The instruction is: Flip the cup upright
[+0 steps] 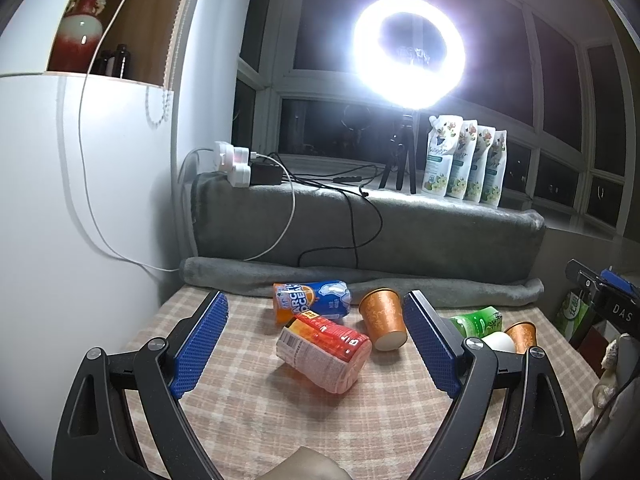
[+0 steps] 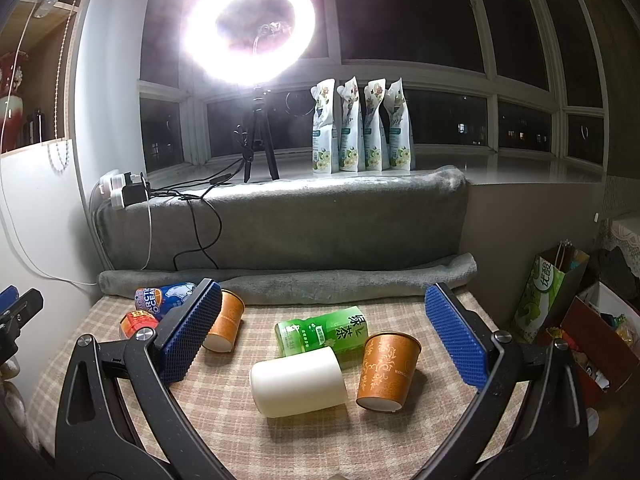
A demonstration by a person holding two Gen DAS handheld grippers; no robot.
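1. Currently both tongs are hanging released above the checked table (image 2: 224, 420). The right gripper (image 2: 322, 292) and the left gripper (image 1: 316, 298) are each spreading their blue pads wide and grasping nothing.
2. Several cups are lying tipped over, so which one the task means is a judgement. The white cup (image 2: 298, 380) is lying closest to the middle of the right gripper's opening, low in its view and near the camera.
3. Its long axis is running roughly crosswise to the fingers, with the rounded end pointing to the left. I cannot tell which end is the mouth.
4. Just beside it on the right, an orange paper cup (image 2: 388, 372) is lying with its pale base facing the camera and its mouth pointing towards the window. The green tea bottle (image 2: 320, 332) is lying right behind both.
5. A second orange cup (image 1: 382, 318) is sitting near the left gripper's right finger, base towards that camera. A red-labelled bottle (image 1: 324, 348) and a blue can (image 1: 312, 304) are crowding it.
6. By my reading, the right hand is sitting nearer the white cup. It would probably need turning so that the pads close across the cup's sides.
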